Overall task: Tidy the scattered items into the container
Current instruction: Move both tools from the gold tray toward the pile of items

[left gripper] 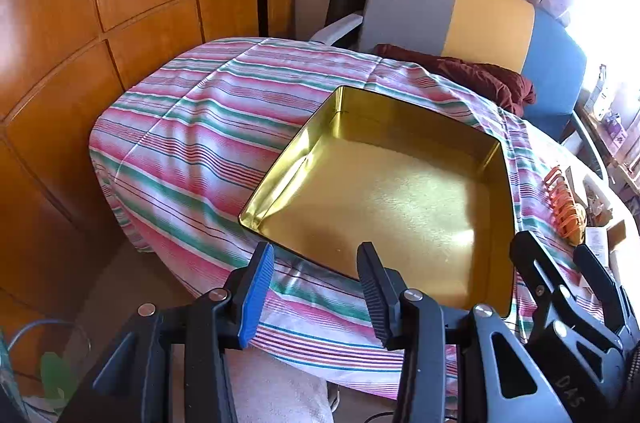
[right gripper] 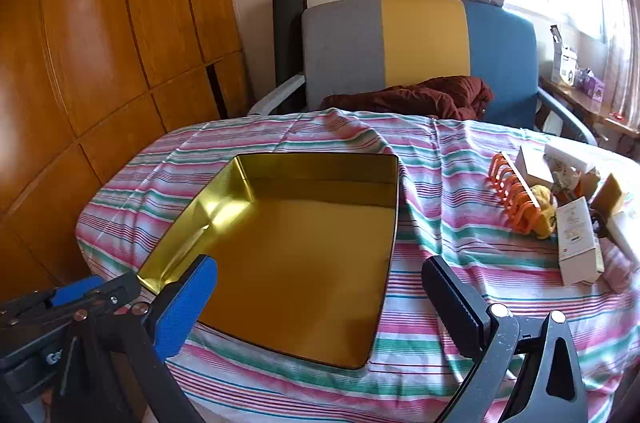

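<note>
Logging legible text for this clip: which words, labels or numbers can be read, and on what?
"DAS": right hand-held gripper, embossed on its black body, seen from the left wrist.
"Ge": left hand-held gripper, start of a white word that is cut off.
White box: small print, too small to read.
Packages on the sill: blurred, unreadable.

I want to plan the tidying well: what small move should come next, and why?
Probably move the right gripper, open and holding nothing, toward the orange rack on its right; the gold tin has nothing in it and the items lie beside it.
</note>
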Motion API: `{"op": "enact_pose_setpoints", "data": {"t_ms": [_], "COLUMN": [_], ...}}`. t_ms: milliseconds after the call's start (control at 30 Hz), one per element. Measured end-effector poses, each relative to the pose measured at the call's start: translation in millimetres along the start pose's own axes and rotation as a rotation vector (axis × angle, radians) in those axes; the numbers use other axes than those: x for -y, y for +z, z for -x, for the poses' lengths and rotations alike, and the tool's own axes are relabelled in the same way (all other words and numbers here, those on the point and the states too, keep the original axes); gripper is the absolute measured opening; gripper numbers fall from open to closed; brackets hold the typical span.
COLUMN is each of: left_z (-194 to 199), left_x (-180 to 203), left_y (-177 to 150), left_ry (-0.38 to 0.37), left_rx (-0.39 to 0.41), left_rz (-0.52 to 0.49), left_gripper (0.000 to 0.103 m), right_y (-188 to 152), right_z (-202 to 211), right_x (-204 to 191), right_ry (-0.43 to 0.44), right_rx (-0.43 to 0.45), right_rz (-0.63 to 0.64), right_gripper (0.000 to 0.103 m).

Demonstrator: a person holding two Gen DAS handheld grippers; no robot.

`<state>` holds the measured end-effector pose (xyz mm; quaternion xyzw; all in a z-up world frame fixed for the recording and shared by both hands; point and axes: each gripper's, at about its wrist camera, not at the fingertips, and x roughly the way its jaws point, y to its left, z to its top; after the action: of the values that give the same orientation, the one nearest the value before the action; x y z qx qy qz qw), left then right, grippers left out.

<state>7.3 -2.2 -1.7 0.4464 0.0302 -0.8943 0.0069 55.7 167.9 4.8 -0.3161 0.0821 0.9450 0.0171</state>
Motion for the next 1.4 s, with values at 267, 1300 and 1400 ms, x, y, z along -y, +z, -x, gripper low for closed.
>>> {"op": "enact_pose_setpoints", "data": {"t_ms": [267, 1300, 1400], "left_z": [4.7, -19.6, -21.9], "left_x": [7.7, 86.6, 108.0], "left_y": [-3.5, -35.2, -41.4], "left_ry": [0.063, -0.102, -0.149], "left_rx": [0.057, -0.041, -0.061], "left_rz": [-0.043, -0.232, -0.287], "left_gripper": [0.044, 0.044, 0.044], "right_y": [-2.3, -11.9, -21.9], "right_z": [0.2, 10.4, 13.2], "right_x": [-7.1, 87.2, 116.1], "right_ry": [0.018, -0.101, -0.148], "right_rx": [-0.011, -0.059, -0.071], "right_rz": [0.042, -0.149, -0.183], "right_gripper": [0.103, 0.103, 0.103]}}
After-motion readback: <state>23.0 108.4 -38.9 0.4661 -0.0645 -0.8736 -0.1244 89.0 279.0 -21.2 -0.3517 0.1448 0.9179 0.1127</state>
